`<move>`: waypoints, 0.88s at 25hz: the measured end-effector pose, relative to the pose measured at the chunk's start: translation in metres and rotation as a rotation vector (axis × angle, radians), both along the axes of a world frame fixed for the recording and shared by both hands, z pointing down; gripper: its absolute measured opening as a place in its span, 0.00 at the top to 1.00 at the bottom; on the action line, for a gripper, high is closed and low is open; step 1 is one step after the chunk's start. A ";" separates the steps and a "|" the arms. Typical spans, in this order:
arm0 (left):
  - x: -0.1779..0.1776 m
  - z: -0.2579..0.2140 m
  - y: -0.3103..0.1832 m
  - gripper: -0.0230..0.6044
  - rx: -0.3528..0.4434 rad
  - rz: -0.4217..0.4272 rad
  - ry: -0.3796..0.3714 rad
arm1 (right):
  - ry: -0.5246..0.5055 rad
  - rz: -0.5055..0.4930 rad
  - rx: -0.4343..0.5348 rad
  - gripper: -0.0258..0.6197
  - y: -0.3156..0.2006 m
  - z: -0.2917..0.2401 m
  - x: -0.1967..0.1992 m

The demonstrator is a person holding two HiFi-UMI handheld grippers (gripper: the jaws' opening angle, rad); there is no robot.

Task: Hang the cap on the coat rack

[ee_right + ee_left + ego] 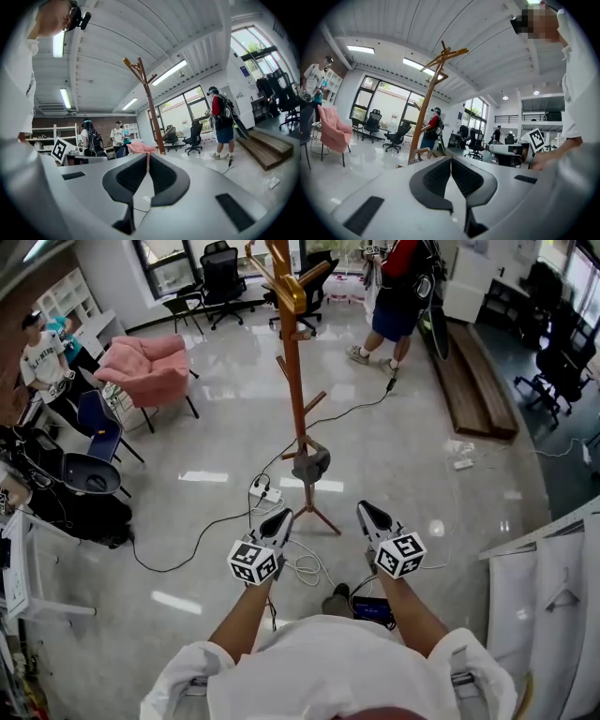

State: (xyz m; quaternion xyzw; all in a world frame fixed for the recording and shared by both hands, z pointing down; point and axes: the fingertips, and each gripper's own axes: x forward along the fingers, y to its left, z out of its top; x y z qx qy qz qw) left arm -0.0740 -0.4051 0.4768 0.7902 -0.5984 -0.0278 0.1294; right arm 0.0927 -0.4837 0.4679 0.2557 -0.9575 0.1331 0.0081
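Note:
The wooden coat rack (pixel 292 371) stands on the glossy floor straight ahead of me. A grey cap (pixel 310 463) hangs on one of its low pegs, just above the feet. My left gripper (pixel 279 518) and right gripper (pixel 367 512) are held side by side below the rack's base, apart from the cap, both shut with nothing between the jaws. In the left gripper view the shut left gripper (pixel 451 161) points towards the coat rack (pixel 423 124). The right gripper view shows the shut right gripper (pixel 148 159) with the coat rack (pixel 151 110) beyond. The cap does not show in either gripper view.
A power strip (pixel 265 491) and cables lie on the floor left of the rack's feet. A pink armchair (pixel 150 369) and people (pixel 42 352) are at the left, a standing person (pixel 398 296) at the back. A low wooden platform (pixel 473 381) runs at the right.

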 end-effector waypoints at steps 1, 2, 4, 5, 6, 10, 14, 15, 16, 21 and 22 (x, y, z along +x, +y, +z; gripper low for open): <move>0.003 -0.005 0.007 0.92 0.010 0.001 0.014 | 0.004 0.019 0.017 0.91 0.006 -0.008 0.009; 0.007 -0.011 0.015 0.93 0.021 0.002 0.019 | 0.006 0.032 0.034 0.91 0.014 -0.015 0.017; 0.014 -0.022 0.032 0.93 0.045 0.003 0.005 | 0.004 0.053 0.071 0.91 0.032 -0.029 0.029; 0.013 -0.027 0.043 0.93 0.058 0.005 -0.004 | 0.003 0.063 0.090 0.91 0.044 -0.035 0.030; 0.010 -0.031 0.056 0.93 0.070 0.007 -0.013 | 0.002 0.073 0.106 0.91 0.058 -0.040 0.028; -0.004 -0.037 0.115 0.93 0.090 0.020 -0.051 | -0.004 0.101 0.125 0.91 0.118 -0.048 0.018; 0.001 -0.047 0.154 0.93 0.110 0.028 -0.032 | -0.016 0.103 0.126 0.91 0.161 -0.055 0.023; 0.003 -0.051 0.162 0.93 0.117 0.033 -0.028 | -0.021 0.102 0.124 0.91 0.170 -0.057 0.025; 0.005 -0.054 0.170 0.93 0.124 0.036 -0.026 | -0.026 0.101 0.124 0.91 0.178 -0.060 0.025; 0.011 -0.068 0.200 0.93 0.157 0.023 -0.023 | -0.041 0.095 0.141 0.91 0.207 -0.068 0.029; 0.014 -0.070 0.204 0.93 0.161 0.017 -0.024 | -0.042 0.093 0.142 0.91 0.210 -0.067 0.032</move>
